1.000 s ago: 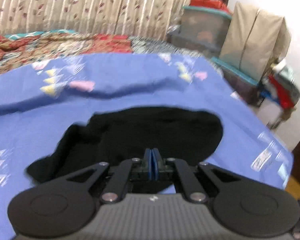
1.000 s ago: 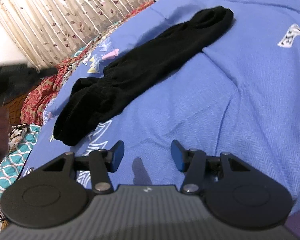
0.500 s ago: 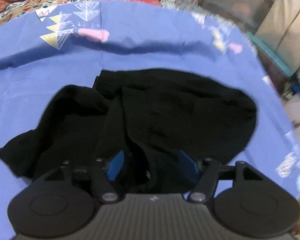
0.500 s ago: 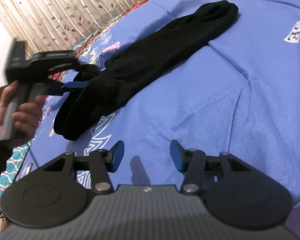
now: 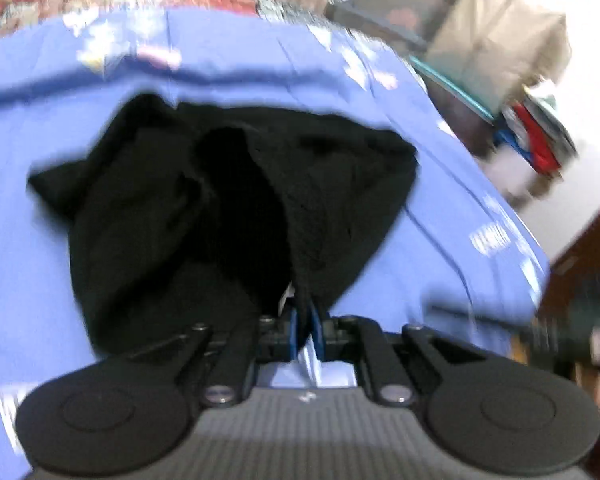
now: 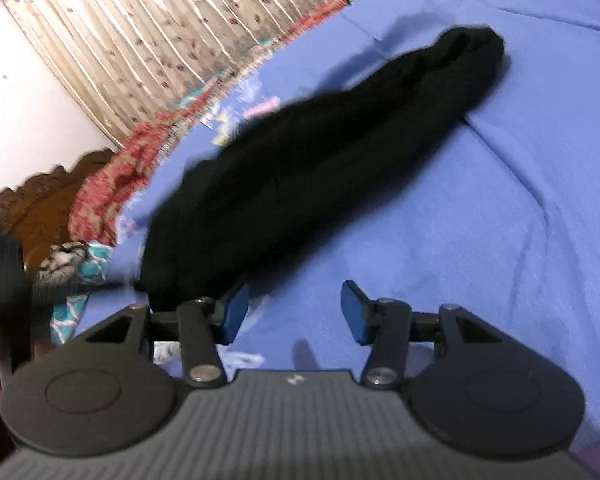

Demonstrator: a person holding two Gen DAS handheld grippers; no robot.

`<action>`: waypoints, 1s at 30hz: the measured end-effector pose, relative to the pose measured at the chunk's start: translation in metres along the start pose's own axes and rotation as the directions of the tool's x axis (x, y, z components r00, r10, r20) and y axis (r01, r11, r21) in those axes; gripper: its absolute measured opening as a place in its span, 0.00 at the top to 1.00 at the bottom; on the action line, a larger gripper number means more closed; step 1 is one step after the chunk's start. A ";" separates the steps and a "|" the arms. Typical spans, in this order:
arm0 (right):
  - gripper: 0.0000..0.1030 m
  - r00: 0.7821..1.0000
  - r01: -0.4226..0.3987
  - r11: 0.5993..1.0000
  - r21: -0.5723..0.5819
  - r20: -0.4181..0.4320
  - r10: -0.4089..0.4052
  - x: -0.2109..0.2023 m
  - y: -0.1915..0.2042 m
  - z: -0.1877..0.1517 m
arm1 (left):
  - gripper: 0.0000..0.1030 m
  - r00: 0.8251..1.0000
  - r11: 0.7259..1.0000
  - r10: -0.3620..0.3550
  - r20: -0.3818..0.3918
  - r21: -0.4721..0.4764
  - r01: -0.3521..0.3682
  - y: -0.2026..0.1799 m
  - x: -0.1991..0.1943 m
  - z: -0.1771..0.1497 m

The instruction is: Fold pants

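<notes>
Blue bedsheet (image 6: pixel 520 200) carries the black pants (image 6: pixel 320 160), a long bundle in its middle, reaching toward the curtain-side edge. The left gripper (image 5: pixel 304 322) pinches one pants end, lifting it. The right gripper (image 6: pixel 294 312) is spread apart, holding nothing, just beside the pants.

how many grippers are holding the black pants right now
1. The left gripper is shut on the black pants at their near end; the right gripper hangs open over the blue bedsheet, holding nothing.
</notes>
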State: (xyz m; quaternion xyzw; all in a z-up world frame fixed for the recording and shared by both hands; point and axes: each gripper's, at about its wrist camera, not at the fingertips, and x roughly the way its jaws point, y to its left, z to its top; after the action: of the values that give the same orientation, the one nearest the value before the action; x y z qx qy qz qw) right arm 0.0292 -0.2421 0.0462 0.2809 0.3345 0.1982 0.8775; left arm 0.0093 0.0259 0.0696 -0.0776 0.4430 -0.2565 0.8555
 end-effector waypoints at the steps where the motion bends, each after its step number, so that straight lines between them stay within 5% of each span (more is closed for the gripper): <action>1: 0.47 1.000 -0.008 1.000 0.000 0.007 0.008 0.000 0.002 0.003 | 0.87 1.000 1.000 0.008 -0.023 -0.003 -0.008 -0.002 0.004 -0.007; 4: 0.47 1.000 -0.014 1.000 0.003 0.011 0.014 0.004 0.005 0.007 | 0.83 0.993 0.998 0.066 -0.100 -0.016 -0.068 0.000 0.014 -0.024; 6: 0.47 1.000 -0.012 1.000 0.013 0.013 0.012 0.005 0.004 0.008 | 0.60 0.996 0.996 0.074 -0.049 -0.037 -0.076 0.005 0.010 -0.011; 8: 0.47 1.000 -0.005 1.000 0.012 0.024 0.005 0.001 0.003 0.008 | 0.24 0.995 0.994 0.095 0.026 -0.056 -0.094 0.008 0.005 0.006; 10: 0.47 0.999 0.009 1.000 0.000 0.040 -0.009 -0.003 0.002 0.012 | 0.18 0.988 0.992 0.109 0.106 -0.068 -0.102 0.014 0.011 0.038; 13: 0.47 0.997 0.031 0.999 -0.031 0.070 -0.029 -0.009 -0.003 0.028 | 0.14 0.990 0.995 0.091 0.107 -0.061 -0.085 0.019 0.046 0.077; 17: 0.46 0.995 0.058 0.983 -0.172 0.089 -0.043 0.004 0.001 0.069 | 0.13 0.995 0.987 0.100 -0.009 -0.126 -0.100 0.035 0.111 0.100; 21: 0.46 0.998 0.056 0.901 -0.429 0.038 -0.044 0.059 0.017 0.119 | 0.17 0.997 0.985 0.063 -0.033 -0.160 -0.067 0.047 0.136 0.094; 25: 0.43 0.992 -0.011 0.789 -0.614 -0.107 -0.070 0.150 0.024 0.156 | 0.53 0.999 0.987 0.048 0.019 -0.155 -0.044 0.039 0.126 0.098; 28: 0.37 0.971 -0.074 0.733 -0.676 -0.215 -0.100 0.213 0.032 0.168 | 0.57 0.999 0.977 0.022 0.024 -0.214 -0.016 0.054 0.121 0.094; 30: 0.36 0.961 -0.060 0.739 -0.671 -0.241 -0.140 0.253 0.037 0.178 | 0.57 1.000 0.966 0.006 0.030 -0.260 0.002 0.063 0.114 0.089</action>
State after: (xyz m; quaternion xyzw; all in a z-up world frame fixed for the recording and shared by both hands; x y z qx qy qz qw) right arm 0.3241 -0.1420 0.0589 -0.0921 0.3648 0.3235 0.8682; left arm 0.1581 0.0137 0.0180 -0.1926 0.4597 -0.1942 0.8449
